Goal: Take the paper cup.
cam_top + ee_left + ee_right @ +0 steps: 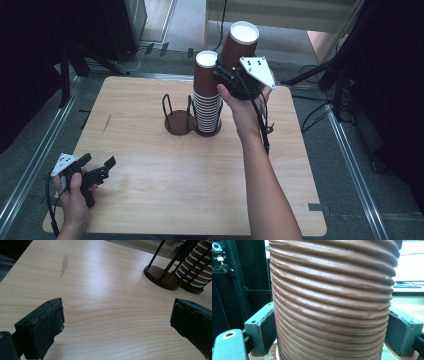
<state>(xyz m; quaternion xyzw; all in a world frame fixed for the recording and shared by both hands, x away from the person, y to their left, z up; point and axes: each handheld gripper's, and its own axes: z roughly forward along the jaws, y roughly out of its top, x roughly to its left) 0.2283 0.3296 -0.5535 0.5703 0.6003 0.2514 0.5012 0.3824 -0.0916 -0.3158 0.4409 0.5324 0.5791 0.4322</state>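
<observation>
A tall stack of brown ribbed paper cups [207, 95] stands in the right ring of a dark wire cup holder [179, 121] at the table's middle back. My right gripper [227, 67] is lifted above and to the right of the stack, shut on a single brown cup [239, 44] that tilts to the right. In the right gripper view that cup [332, 300] sits squeezed between both pads [264, 327]. My left gripper [97, 167] rests low near the table's front left corner, open, with bare wood between its pads [47, 325]. The holder [161, 276] and the stack [197, 267] lie ahead of it.
The wooden table [150, 200] has a grey smear [64, 265] at its left. The holder's left ring holds nothing. Dark stands, cables and metal floor rails surround the table.
</observation>
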